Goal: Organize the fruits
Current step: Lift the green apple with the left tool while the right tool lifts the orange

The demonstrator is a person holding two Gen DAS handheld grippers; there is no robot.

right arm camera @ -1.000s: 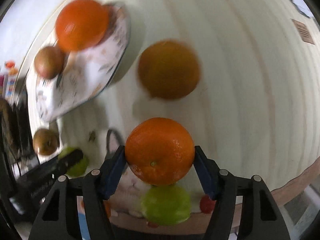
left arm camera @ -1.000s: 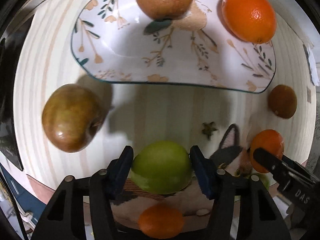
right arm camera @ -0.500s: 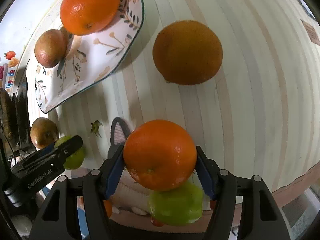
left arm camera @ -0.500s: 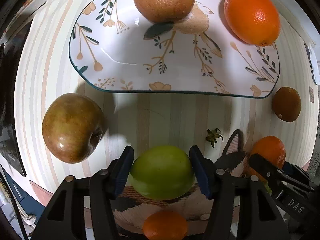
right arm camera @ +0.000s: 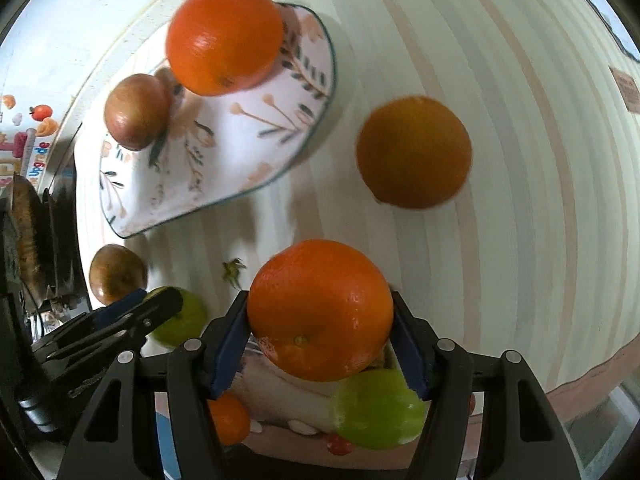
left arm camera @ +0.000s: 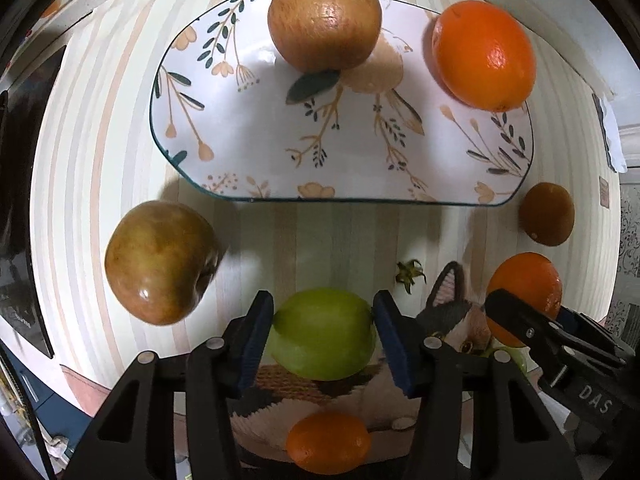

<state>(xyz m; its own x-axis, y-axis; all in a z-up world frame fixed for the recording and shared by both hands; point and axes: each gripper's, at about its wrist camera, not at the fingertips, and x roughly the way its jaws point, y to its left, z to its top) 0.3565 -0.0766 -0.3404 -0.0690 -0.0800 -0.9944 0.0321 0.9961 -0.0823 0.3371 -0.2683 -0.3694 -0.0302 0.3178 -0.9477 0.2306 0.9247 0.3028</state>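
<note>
You're clamping a green apple (left arm camera: 322,334) in the left claw (left arm camera: 323,338) and an orange (right arm camera: 320,310) in the right claw (right arm camera: 320,344), so rushing toward the plate (left arm camera: 248,128) ahead is risking them bumping or rolling off.

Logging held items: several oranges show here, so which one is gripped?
The orange clamped between the right tongs. The orange on the plate and the duller one on the table lie free.
</note>
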